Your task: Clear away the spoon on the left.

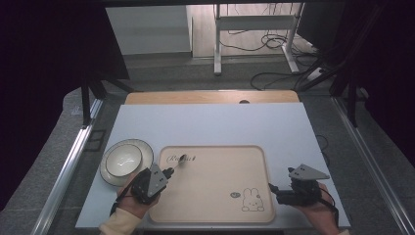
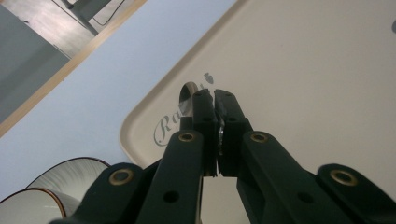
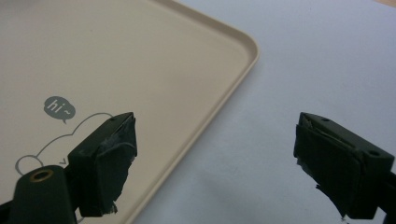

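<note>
A small metal spoon (image 1: 182, 159), its shiny bowl resting beside the grey script printed on a beige tray (image 1: 215, 205), is gripped by its handle in the closed jaws of the left tool (image 1: 168, 172). The spoon's bowl is seen just beyond the jaw tips. The right tool (image 1: 272, 188) is held wide open and empty over the tray's right rim on the pale blue worktop (image 1: 210, 122).

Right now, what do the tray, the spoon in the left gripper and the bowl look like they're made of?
Tray: probably plastic, matte beige, with a moulded rounded rim and printed rabbit artwork. Spoon, clamped in the left gripper: likely metal, its bowl shiny and reflective in the left gripper view. Bowl on its plate: looks like glazed ceramic, glossy white with a thin dark rim line; melamine can't be ruled out.
</note>
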